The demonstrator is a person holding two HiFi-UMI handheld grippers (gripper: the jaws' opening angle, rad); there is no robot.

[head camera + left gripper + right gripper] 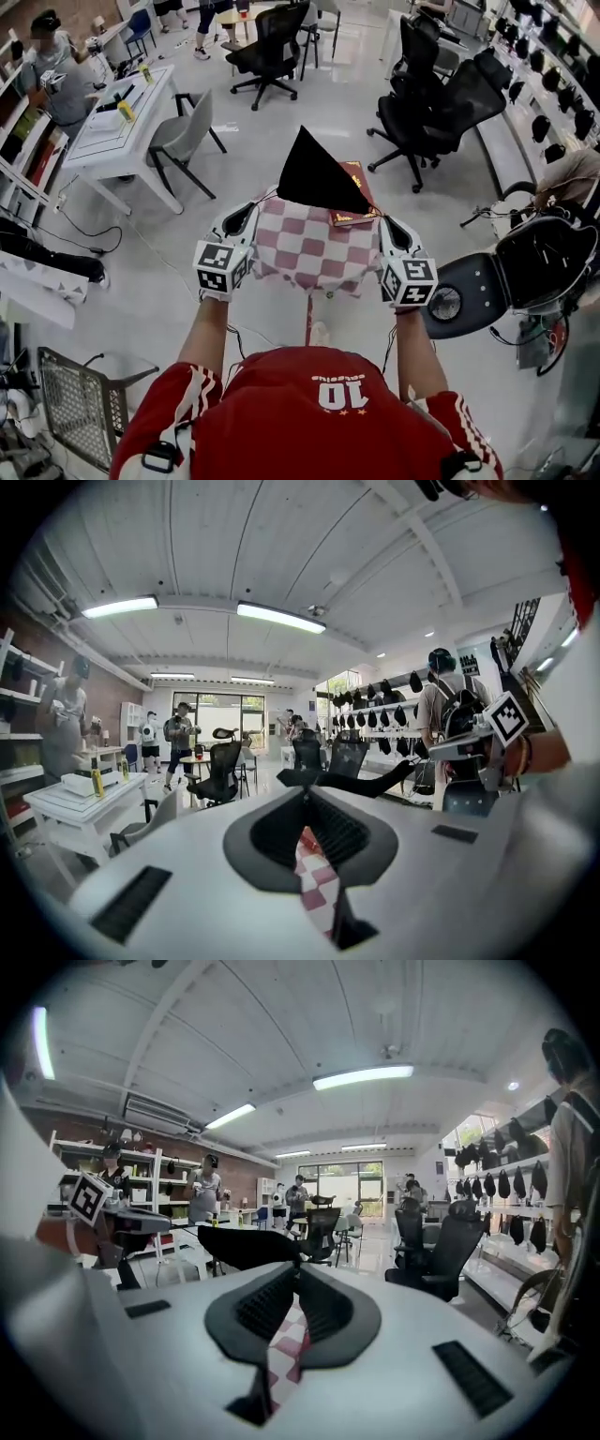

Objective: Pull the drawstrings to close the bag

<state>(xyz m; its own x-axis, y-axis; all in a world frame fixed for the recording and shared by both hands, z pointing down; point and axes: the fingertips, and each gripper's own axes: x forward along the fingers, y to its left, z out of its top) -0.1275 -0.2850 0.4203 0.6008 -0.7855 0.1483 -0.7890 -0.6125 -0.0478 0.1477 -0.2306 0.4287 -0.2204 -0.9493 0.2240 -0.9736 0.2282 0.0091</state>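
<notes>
Claws on both sides have their jaws nearly together, each nipping an upper corner of the bag (pixel 314 248). The left claw (pixel 246 214) holds the left corner, and in its own view (pixel 305 792) the ribbed pads meet at the tips with pink-and-white checked cloth (pixel 314 878) showing in the gap below. The right claw (pixel 386 223) holds the right corner, and its view (pixel 298 1269) shows the same pinch, with checked cloth (pixel 286 1354) hanging under the pads. A thin cord (pixel 265 196) runs from the left claw's tip to the bag's top edge.

The bag hangs in the air between the two claws, spread flat and well above the floor (pixel 309 112). A black triangular cloth (pixel 314 173) stands up from its far edge, point upward; it also shows as a dark shape beyond the pads in each claw's view (pixel 356 782) (pixel 234 1246). A red book (pixel 357 176) lies against the bag just right of that cloth.

Near the camera are the wearer's forearms and red jersey (pixel 300 412). On the far left is a white desk (pixel 122 131) with a grey chair (pixel 183 136) beside it. Black office chairs (pixel 431 103) stand at the far right, and a wire basket (pixel 80 403) sits at the near left
</notes>
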